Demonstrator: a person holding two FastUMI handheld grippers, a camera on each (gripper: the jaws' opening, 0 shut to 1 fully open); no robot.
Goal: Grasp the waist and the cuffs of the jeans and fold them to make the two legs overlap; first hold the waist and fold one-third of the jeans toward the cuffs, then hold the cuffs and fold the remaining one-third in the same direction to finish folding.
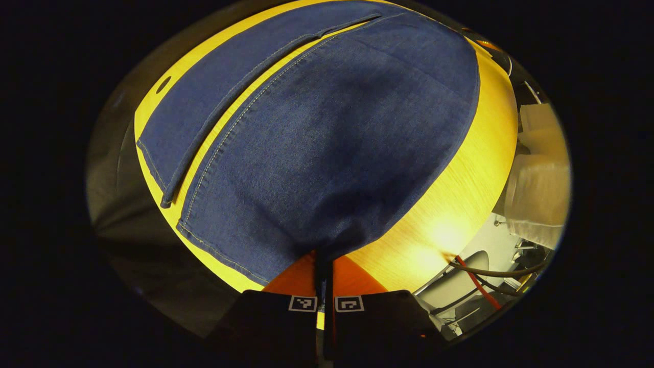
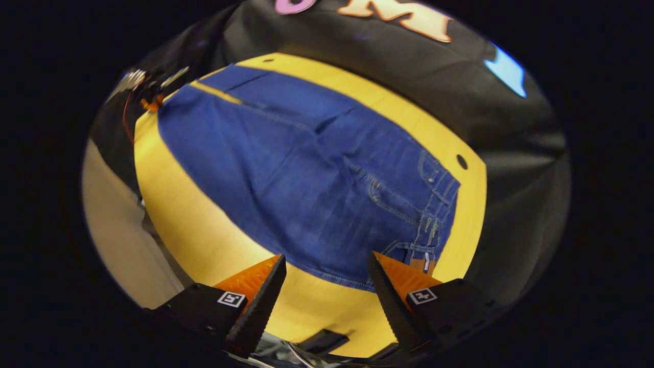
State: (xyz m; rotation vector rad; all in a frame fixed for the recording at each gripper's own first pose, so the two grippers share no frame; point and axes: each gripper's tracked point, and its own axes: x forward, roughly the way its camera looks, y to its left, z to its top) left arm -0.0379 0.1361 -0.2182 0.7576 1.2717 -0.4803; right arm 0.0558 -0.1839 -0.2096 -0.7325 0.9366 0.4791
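Blue jeans (image 1: 332, 153) lie flat on the yellow table (image 1: 460, 204), the two legs side by side with a narrow gap between them. My left gripper (image 1: 323, 266) is shut on the edge of the nearer leg by its cuff hem (image 1: 219, 250), and the cloth rises slightly into the jaws. In the right gripper view the jeans (image 2: 306, 179) stretch away from me, with the waistband (image 2: 434, 209) at the right. My right gripper (image 2: 327, 266) stands open just over the jeans' near edge, beside the waist, with nothing gripped.
The table has a small round hole (image 2: 462, 161) near its far edge. Cables (image 1: 480, 278) and pale bundles (image 1: 536, 194) sit beyond the table's right side. Black cloth (image 2: 511, 153) hangs behind the table. A pale surface (image 2: 112, 230) lies off its left.
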